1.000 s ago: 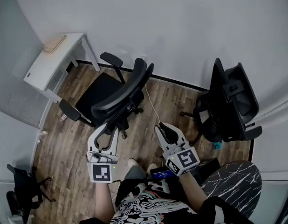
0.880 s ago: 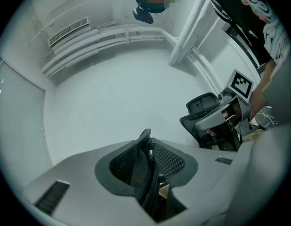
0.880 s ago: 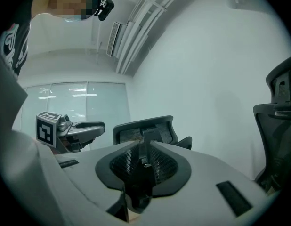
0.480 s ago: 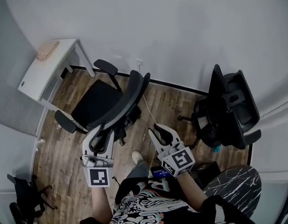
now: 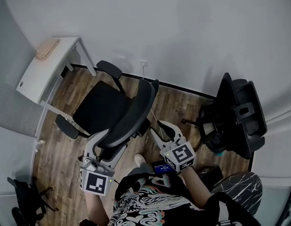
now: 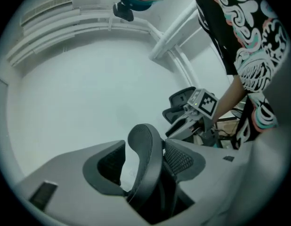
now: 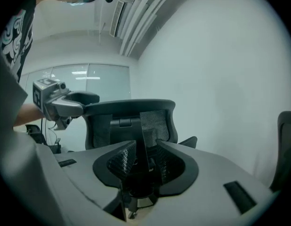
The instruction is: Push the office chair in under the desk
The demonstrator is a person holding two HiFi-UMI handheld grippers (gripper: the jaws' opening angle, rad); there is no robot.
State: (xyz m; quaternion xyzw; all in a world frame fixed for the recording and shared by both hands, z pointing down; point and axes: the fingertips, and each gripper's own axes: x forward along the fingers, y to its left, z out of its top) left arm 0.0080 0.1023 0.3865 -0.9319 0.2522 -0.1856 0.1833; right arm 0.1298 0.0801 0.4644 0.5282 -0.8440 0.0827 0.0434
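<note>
The black office chair (image 5: 101, 108) stands on the wood floor, its seat toward the white desk (image 5: 35, 79) at the upper left. Its curved mesh backrest (image 5: 133, 114) faces me. My left gripper (image 5: 105, 142) straddles the backrest's lower left edge (image 6: 146, 147); its jaws have just been opening, and white shows between one pad and the edge. My right gripper (image 5: 159, 126) is at the backrest's right edge, a mesh strip (image 7: 149, 122) between its jaws, which have also just been opening. Neither pair of pads presses on it.
A second black chair (image 5: 239, 112) stands by the wall at the right. A thin cable (image 5: 152, 111) runs over the floor behind the backrest. A woven item (image 5: 46, 48) lies on the desk. Dark gear (image 5: 23, 194) sits at the lower left.
The chair has turned and shifted slightly, its backrest now lying more across the view. Both grippers' jaws stand wider than before. The left gripper has drawn back toward me.
</note>
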